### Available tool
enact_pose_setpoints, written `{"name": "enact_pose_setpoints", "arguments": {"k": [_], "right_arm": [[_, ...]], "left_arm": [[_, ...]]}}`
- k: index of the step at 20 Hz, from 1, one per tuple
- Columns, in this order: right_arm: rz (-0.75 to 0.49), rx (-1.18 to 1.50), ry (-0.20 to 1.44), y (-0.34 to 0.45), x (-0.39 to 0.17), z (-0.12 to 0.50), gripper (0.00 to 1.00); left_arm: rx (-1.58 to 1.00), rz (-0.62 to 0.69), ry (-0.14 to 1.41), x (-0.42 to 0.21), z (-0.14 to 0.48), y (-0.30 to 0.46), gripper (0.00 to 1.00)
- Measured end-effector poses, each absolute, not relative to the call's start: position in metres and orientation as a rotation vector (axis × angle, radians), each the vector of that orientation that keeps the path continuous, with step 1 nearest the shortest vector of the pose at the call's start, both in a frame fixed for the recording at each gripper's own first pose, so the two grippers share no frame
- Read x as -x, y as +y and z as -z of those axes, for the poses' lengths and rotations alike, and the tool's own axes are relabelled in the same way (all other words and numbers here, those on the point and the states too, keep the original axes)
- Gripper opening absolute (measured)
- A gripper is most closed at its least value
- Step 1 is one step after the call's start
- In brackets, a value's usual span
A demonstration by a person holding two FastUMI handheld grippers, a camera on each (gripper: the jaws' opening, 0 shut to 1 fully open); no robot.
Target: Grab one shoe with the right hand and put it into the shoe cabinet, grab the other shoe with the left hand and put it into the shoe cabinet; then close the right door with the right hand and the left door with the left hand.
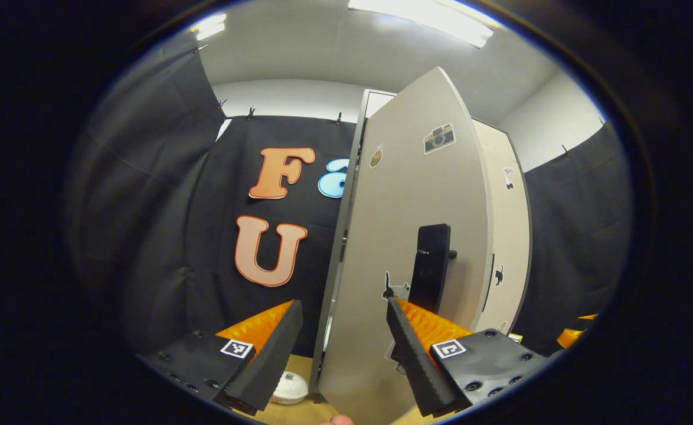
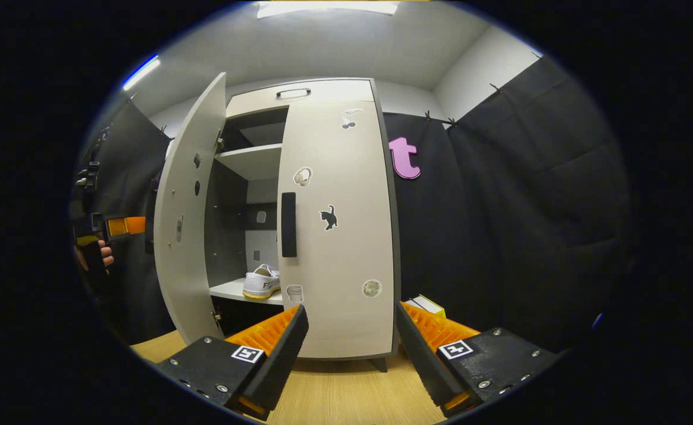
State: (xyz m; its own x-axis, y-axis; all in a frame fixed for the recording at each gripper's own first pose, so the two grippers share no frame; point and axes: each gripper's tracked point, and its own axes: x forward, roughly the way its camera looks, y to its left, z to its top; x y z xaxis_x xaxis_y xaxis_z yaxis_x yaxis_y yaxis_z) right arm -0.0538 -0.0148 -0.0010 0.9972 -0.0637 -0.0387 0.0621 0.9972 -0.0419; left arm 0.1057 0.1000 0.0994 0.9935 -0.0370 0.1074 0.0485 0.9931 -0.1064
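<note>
The pale shoe cabinet (image 2: 299, 94) stands against the booth wall. Its right door (image 2: 340, 236) is closed flat, with a black handle (image 2: 288, 224). The left door (image 2: 187, 218) hangs wide open. A white shoe (image 2: 262, 282) rests on a lower shelf inside. My right gripper (image 2: 352, 336) is open and empty, a short way in front of the closed door. In the left gripper view, the left door (image 1: 405, 236) fills the middle with its black handle (image 1: 431, 265) just beyond my open, empty left gripper (image 1: 343, 336). A hand (image 2: 105, 255) holds that left gripper (image 2: 116, 227) beyond the open door.
A small yellow and white box (image 2: 426, 305) sits on the wooden floor (image 2: 346, 389) at the cabinet's right foot. A white rounded object (image 1: 289, 389) lies on the floor behind the open door. Black cloth walls close in on both sides.
</note>
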Motion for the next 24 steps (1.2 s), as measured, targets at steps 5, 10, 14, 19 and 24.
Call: {"name": "enact_pose_setpoints", "arguments": {"k": [5, 10, 14, 19, 24], "right_arm": [[0.093, 0.038, 0.03, -0.025, 0.059, -0.006, 0.92], [0.115, 0.035, 0.026, -0.034, 0.059, -0.009, 0.92], [0.119, 0.03, 0.028, -0.037, 0.06, -0.009, 0.92], [0.126, 0.039, 0.027, -0.041, 0.06, -0.007, 0.92], [0.138, 0.047, 0.025, -0.048, 0.06, -0.007, 0.92]], "left_arm": [[0.119, 0.106, -0.117, -0.129, -0.104, 0.068, 0.9], [0.137, 0.188, -0.116, -0.143, -0.102, 0.024, 0.96], [0.136, 0.239, -0.092, -0.153, -0.096, -0.004, 0.96], [0.117, 0.261, -0.034, -0.169, -0.075, -0.026, 0.96], [0.12, 0.253, -0.023, -0.185, -0.069, -0.037, 0.96]]}}
